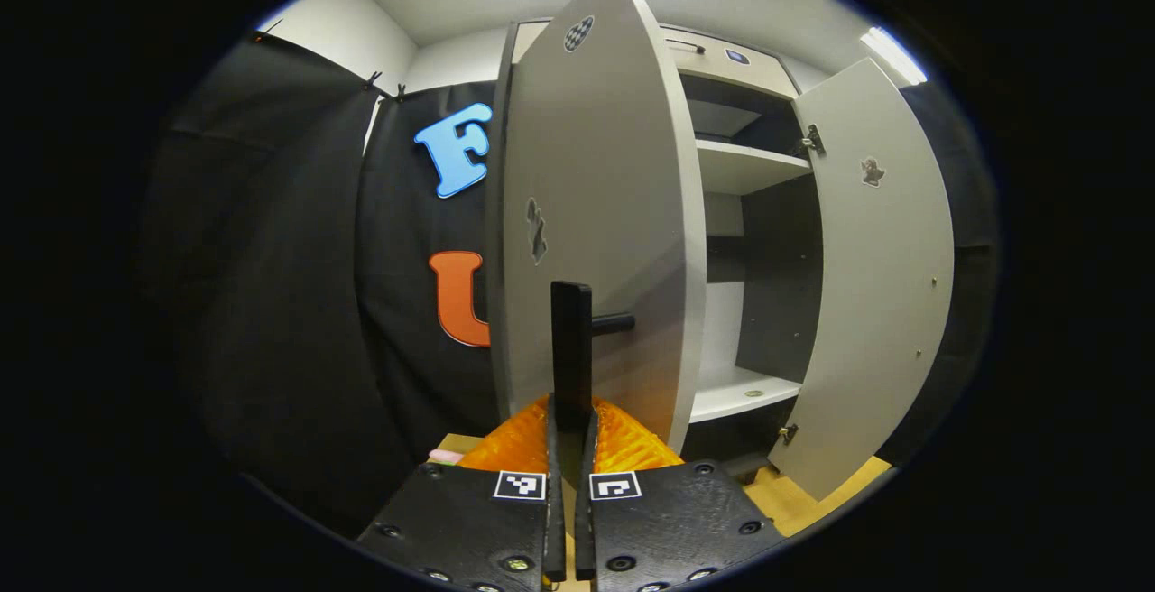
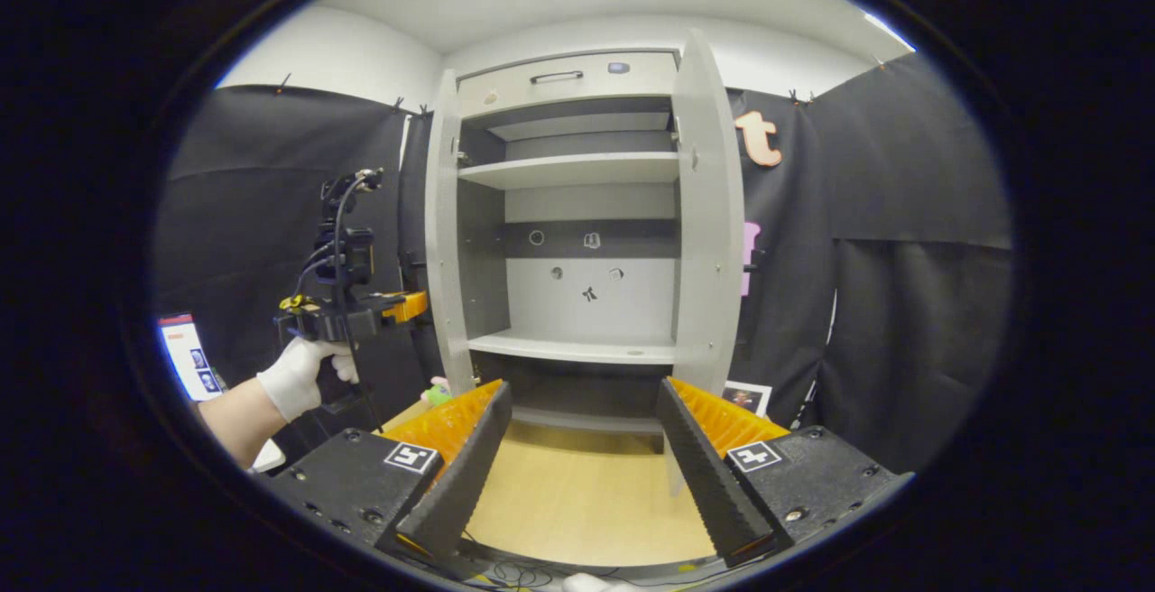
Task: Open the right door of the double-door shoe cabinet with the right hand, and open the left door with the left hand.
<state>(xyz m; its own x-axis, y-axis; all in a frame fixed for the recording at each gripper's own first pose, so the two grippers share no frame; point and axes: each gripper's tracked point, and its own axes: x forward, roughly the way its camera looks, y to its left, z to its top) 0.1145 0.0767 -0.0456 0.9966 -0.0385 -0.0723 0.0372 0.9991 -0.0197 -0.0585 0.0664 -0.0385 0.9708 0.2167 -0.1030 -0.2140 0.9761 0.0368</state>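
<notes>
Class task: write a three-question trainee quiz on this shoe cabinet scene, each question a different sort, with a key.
1. True or false: the left claw is shut on the left door's handle.
2. Multiple choice: the right claw is (a) open, holding nothing, (b) shut on a shelf, (c) shut on the right door.
3. Fill in: both doors of the shoe cabinet stand ____.

Key: 1 true; 2 a; 3 open.
</notes>
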